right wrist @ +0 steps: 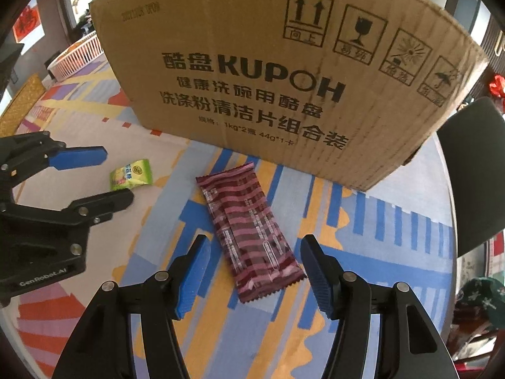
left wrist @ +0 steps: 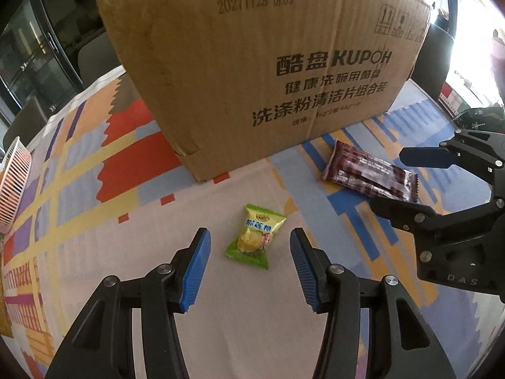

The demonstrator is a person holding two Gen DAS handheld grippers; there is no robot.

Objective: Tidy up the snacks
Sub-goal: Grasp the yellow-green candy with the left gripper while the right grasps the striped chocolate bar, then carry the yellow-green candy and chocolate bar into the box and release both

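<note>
A small green snack packet (left wrist: 255, 237) lies flat on the patterned tablecloth (left wrist: 94, 173), between the tips of my open left gripper (left wrist: 251, 252), apart from both fingers. A long maroon striped snack bar (right wrist: 249, 233) lies on the cloth between the open fingers of my right gripper (right wrist: 254, 259), its near end level with the fingertips. A large brown cardboard box (left wrist: 258, 63) stands just behind both snacks. The bar (left wrist: 369, 175) and right gripper (left wrist: 407, 183) show at the right of the left wrist view; the green packet (right wrist: 131, 175) and left gripper (right wrist: 104, 177) show at the left of the right wrist view.
A white slatted basket (left wrist: 14, 186) sits at the table's left edge; it also shows in the right wrist view (right wrist: 79, 55). A dark chair back (right wrist: 473, 173) stands at the right table edge. A dark patterned cloth item (right wrist: 483, 303) lies at the lower right.
</note>
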